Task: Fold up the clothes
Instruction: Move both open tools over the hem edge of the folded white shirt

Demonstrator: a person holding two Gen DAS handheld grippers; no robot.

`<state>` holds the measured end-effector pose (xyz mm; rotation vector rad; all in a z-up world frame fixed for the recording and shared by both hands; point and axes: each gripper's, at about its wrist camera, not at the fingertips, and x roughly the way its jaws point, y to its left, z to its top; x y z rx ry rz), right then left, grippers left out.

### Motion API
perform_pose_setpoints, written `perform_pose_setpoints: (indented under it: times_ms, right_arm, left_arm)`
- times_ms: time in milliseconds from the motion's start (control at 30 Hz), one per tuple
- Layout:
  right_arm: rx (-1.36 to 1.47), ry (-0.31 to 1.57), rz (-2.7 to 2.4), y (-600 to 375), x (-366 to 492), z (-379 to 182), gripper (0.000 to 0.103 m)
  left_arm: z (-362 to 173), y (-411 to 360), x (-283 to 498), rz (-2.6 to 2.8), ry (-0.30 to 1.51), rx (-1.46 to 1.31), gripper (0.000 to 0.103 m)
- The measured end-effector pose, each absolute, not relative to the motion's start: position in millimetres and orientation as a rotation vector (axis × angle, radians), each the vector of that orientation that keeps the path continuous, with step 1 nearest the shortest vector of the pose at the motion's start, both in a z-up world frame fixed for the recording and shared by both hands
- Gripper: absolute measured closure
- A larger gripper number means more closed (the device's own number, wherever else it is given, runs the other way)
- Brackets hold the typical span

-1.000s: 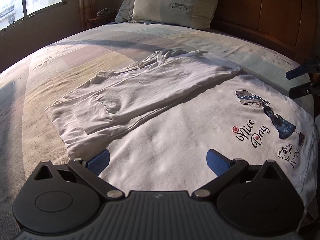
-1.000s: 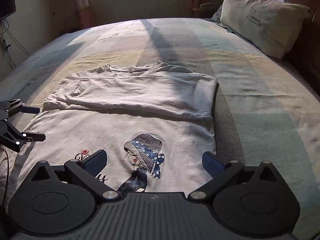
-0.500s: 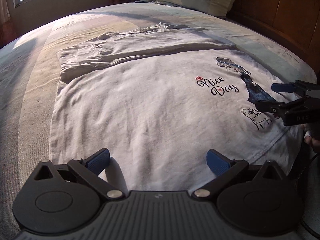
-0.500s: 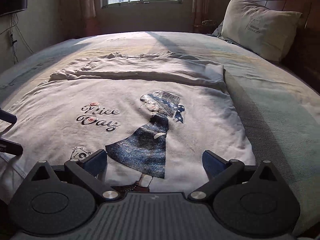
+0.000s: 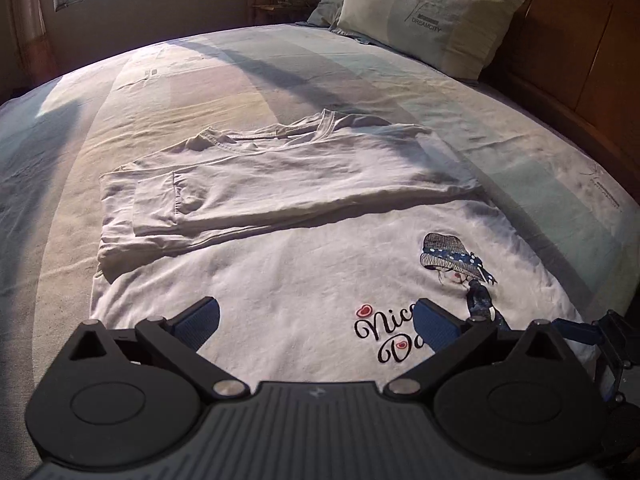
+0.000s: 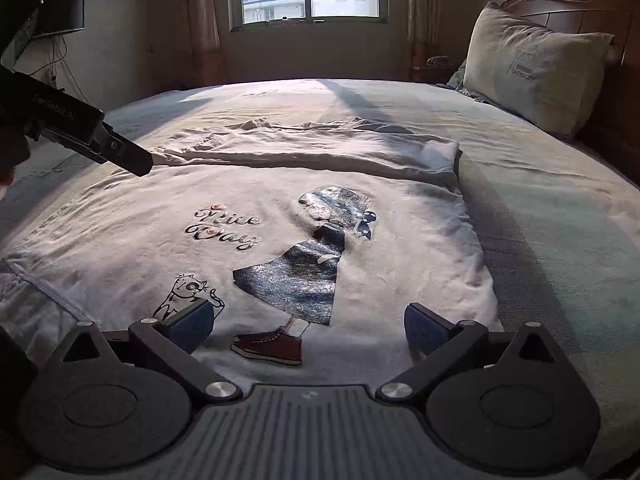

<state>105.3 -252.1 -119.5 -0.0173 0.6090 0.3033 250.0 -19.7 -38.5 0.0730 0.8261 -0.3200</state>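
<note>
step: next fold of the white t-shirt (image 6: pixel 132 224), judged from the top part already lying doubled over; bottom hem not yet taken
how to do it: likely pinch both hem corners at once, lift level, carry them up toward the folded band (image 5: pixel 280 184) so the edges line up; keep the fabric taut so the print doesn't crease
left gripper (image 5: pixel 316 322): jaws wide apart, nothing held, over the left half of the shirt near the "nice day" lettering (image 6: pixel 224 230)
right gripper (image 6: pixel 308 326): jaws wide apart, empty, low over the hem end by the printed shoe
shirt location: flat on the bed (image 6: pixel 560 216), print side up, well short of the pillow (image 6: pixel 536 68)
shirt look: white, soft, lightly wrinkled; girl-in-hat print (image 6: pixel 316 256), small cat (image 6: pixel 182 294); sleeves and collar tucked into the folded band
risk: hem edge on the left side looks rumpled, may be awkward to grab cleanly
</note>
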Motion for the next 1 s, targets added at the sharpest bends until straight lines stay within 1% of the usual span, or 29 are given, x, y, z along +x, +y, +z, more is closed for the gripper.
perform_pose_setpoints:
  times_ms: [133,200,367,533,633,700,833,933,1000]
  right_arm:
    - [0.027,0.574,0.343,-263.3,99.9,-111.3,0.000]
    - [0.035,0.565,0.357,-266.3,98.5,-108.7,0.000]
    - [0.072,0.549,0.428,-270.0,93.4,-102.9,0.000]
    - [0.062,0.549,0.440,-269.7,93.4,-102.5,0.000]
    - [0.085,0.558,0.444,-273.1,94.3,-103.7,0.000]
    - [0.096,0.565,0.441,-275.2,94.7,-104.9,0.000]
    - [0.104,0.578,0.432,-277.3,95.6,-107.6,0.000]
    - [0.110,0.587,0.429,-276.8,97.3,-108.7,0.000]
    - [0.116,0.589,0.431,-275.7,98.6,-108.6,0.000]
  left_arm:
    - [-30.8,-67.2,319.9,-0.274,0.819,0.033,0.001]
    - [-39.5,-88.3,350.5,-0.210,0.826,0.059,0.001]
    - [-74.3,-124.3,395.2,-0.169,0.853,0.107,0.001]
    - [-106.3,-143.1,393.1,-0.177,0.892,0.144,0.001]
    - [-107.4,-139.9,374.9,-0.188,0.858,0.152,0.001]
    - [-104.8,-135.7,365.8,-0.221,0.870,0.147,0.001]
    - [-91.0,-137.7,365.0,-0.256,0.811,0.166,0.001]
    - [-94.3,-141.2,378.8,-0.261,0.831,0.110,0.001]
    - [-107.2,-146.3,387.8,-0.256,0.892,0.114,0.001]
